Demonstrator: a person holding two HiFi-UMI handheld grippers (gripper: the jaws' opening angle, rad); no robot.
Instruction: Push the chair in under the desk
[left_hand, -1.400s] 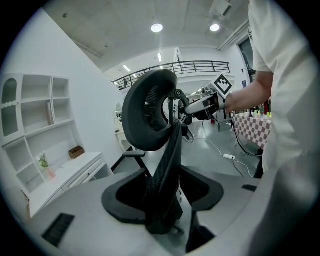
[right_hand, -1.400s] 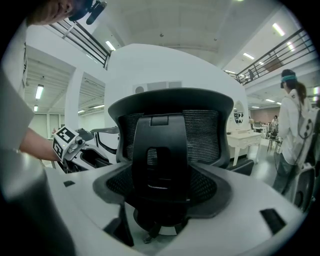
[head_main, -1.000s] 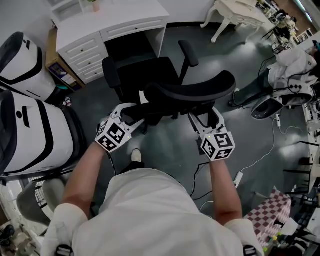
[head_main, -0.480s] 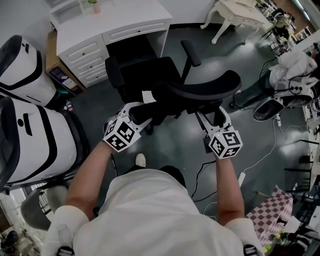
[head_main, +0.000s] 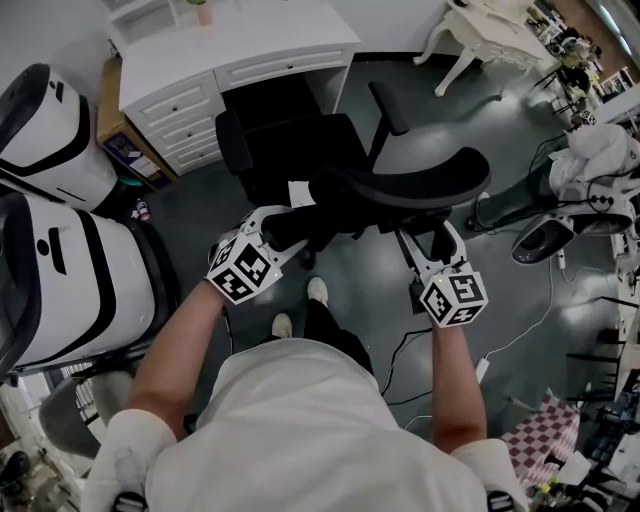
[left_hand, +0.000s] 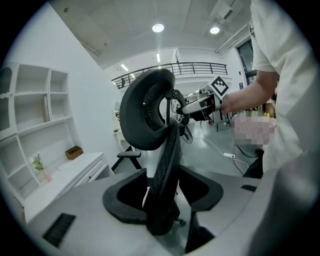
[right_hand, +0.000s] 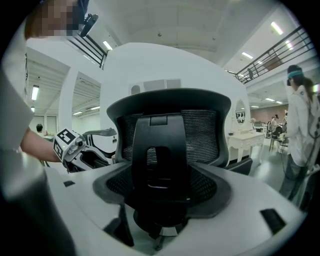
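**Chair** (head_main: 300, 150): black office chair, upright on the grey floor (head_main: 200, 210), seat turned toward the white desk (head_main: 240, 45). The seat front sits at the mouth of the kneehole (head_main: 265, 95). Most of the seat, both armrests and the backrest (head_main: 410, 183) are outside it. In the head view the drawer stack (head_main: 180, 115) is left of the kneehole.

**Left gripper** (head_main: 280, 222): you have it at the left end of the backrest, angled downward. In the left gripper view the backrest stands edge-on between the jaws. They are partly apart and clamped onto that edge, with nothing else between them.

**Right gripper** (head_main: 432, 242): low behind the right half of the backrest. The right gripper view looks square at the rear of the chair, and the dark central spine (right_hand: 162, 150) fills the gap between the jaws. The pads appear to bear on it, but the wide-angle view smears the contact line, so note that as probable only.

**You:** both forearms reach forward, marker cubes nearest your body. One shoe (head_main: 317, 291) is on the floor just behind the chair.

**Surroundings:**
- Two white-and-black shells (head_main: 60, 250) stand left of the chair, apart from it.
- A power strip (head_main: 482, 368) with its cable lies on the floor to your right.
- A second white table (head_main: 480, 25) is at top right.
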